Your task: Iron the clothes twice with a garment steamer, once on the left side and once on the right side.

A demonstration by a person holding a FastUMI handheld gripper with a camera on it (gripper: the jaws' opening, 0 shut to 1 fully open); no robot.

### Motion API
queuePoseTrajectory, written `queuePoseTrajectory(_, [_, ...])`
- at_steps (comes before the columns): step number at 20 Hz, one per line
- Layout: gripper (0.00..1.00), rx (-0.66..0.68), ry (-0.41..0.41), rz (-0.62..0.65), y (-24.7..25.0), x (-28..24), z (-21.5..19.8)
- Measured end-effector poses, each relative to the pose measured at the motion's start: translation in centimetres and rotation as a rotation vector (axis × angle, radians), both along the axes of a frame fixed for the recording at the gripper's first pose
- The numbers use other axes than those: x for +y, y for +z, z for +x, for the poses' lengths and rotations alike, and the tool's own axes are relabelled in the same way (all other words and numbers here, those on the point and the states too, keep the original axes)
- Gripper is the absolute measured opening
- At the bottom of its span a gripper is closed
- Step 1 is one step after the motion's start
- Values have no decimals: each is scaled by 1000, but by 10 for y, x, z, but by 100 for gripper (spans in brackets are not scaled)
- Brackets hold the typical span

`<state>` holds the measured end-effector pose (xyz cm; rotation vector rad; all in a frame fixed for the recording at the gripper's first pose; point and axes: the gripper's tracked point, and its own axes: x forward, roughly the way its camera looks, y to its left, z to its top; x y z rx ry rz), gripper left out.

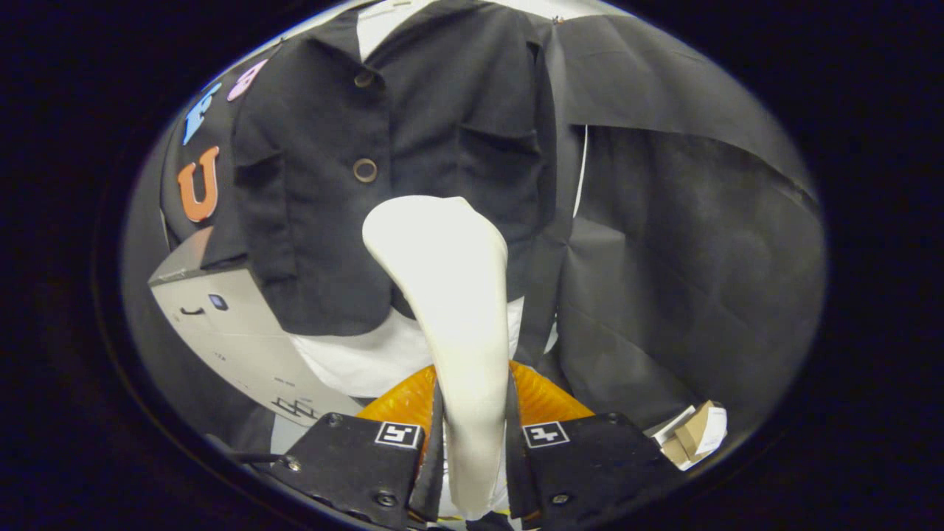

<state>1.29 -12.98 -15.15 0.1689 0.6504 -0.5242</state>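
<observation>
A white garment steamer [450, 295] stands upright between my fingers, and my gripper [472, 431] is shut on its handle. Its broad head rises in front of a black short-sleeved shirt [398, 147] with round buttons and two chest pockets, hanging against the booth wall. The steamer's head sits near the shirt's lower middle, just right of the button row and below the lower button. Whether the head touches the cloth I cannot tell. A white cloth [361, 354] shows under the shirt's hem.
A grey box-like appliance [236, 339] stands to the left below the shirt's sleeve. An orange object [402, 402] lies just behind my fingers. Black cloth [678, 280] drapes to the right, with small cardboard and paper pieces [693, 435] at its foot.
</observation>
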Motion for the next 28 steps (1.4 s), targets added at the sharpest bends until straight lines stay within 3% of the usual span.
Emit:
queuePoseTrajectory(6, [37,-108,32,-25,74,34,-52])
queuePoseTrajectory(15, [37,-226,-14,-64,162,55,-127])
queuePoseTrajectory(22, [37,-275,76,-83,189,57,-143])
queuePoseTrajectory(28, [37,-353,207,-87,204,74,-163])
